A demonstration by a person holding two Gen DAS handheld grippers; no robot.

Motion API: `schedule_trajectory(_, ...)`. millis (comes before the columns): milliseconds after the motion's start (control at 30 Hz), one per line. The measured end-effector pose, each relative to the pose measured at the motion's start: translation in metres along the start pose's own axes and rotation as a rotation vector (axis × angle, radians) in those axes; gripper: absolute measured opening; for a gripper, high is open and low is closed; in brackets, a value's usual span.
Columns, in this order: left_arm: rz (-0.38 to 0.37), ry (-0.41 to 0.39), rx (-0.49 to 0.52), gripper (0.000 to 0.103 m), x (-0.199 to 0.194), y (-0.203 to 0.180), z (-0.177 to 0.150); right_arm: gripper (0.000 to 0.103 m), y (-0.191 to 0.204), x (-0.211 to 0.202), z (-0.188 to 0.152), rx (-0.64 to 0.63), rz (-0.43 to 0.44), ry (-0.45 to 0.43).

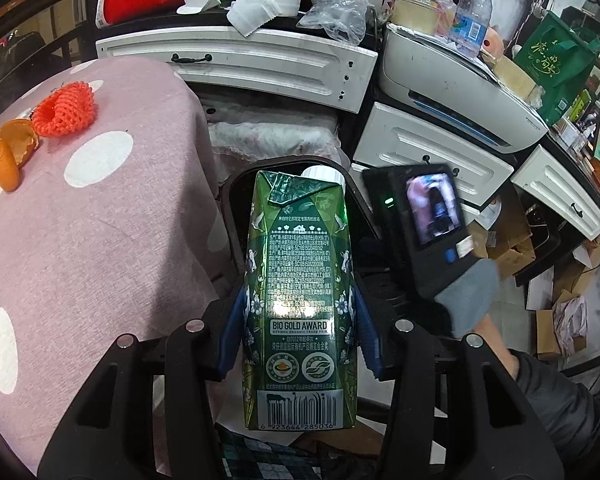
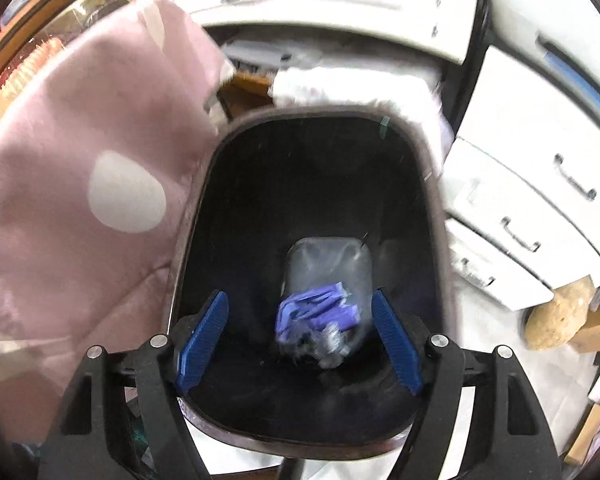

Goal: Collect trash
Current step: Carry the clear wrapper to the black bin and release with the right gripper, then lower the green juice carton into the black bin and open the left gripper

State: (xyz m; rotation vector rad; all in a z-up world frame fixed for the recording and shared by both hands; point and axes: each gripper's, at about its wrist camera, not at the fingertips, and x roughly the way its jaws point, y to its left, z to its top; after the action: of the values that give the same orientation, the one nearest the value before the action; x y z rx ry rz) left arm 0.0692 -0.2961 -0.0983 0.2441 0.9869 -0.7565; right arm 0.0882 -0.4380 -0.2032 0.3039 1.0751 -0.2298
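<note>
Left jaws clamp our milk carton (image 1: 298, 300), long axis pointing ahead at the black bin (image 2: 420, 184) just beyond. Right gripper (image 2: 300, 340) jaws gape empty right over the bin, crumpled bottle (image 2: 326, 280) inside.

Black slotted linkage arms with silver screw heads are seen on both grippers; ribbed blue pads (image 2: 396, 344) line the fingers. A grey glove (image 1: 468, 300) and dark sleeve (image 1: 556, 404) are worn
</note>
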Motion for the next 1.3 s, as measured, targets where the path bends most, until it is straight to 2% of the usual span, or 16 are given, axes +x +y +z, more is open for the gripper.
schedule_trajectory(100, 0.003, 0.005, 0.005, 0.049, 0.005, -0.001, 0.0, 0.073, -0.008, -0.022, 0.002, -0.005, -0.047, -0.066)
schedule_trajectory(233, 0.01, 0.007, 0.024, 0.049, 0.017, -0.004, 0.002, 0.074, -0.029, -0.047, 0.0, 0.051, -0.081, -0.13)
schedule_trajectory(367, 0.0, 0.056, 0.031, 0.049, 0.04, -0.011, 0.007, 0.075, -0.056, -0.069, -0.004, 0.138, -0.11, -0.177)
schedule_trajectory(533, 0.0, 0.102, 0.087, 0.049, 0.076, -0.029, 0.012, 0.075, -0.066, -0.09, -0.014, 0.175, -0.126, -0.227)
schedule_trajectory(833, 0.097, 0.209, 0.126, 0.049, 0.152, -0.037, 0.021, 0.075, -0.064, -0.11, -0.028, 0.188, -0.093, -0.262)
schedule_trajectory(1100, 0.143, 0.304, 0.171, 0.049, 0.196, -0.04, 0.012, 0.075, -0.065, -0.108, -0.029, 0.199, -0.071, -0.26)
schedule_trajectory(1300, 0.17, 0.364, 0.138, 0.049, 0.225, -0.036, 0.011, 0.075, -0.064, -0.109, -0.031, 0.205, -0.071, -0.264)
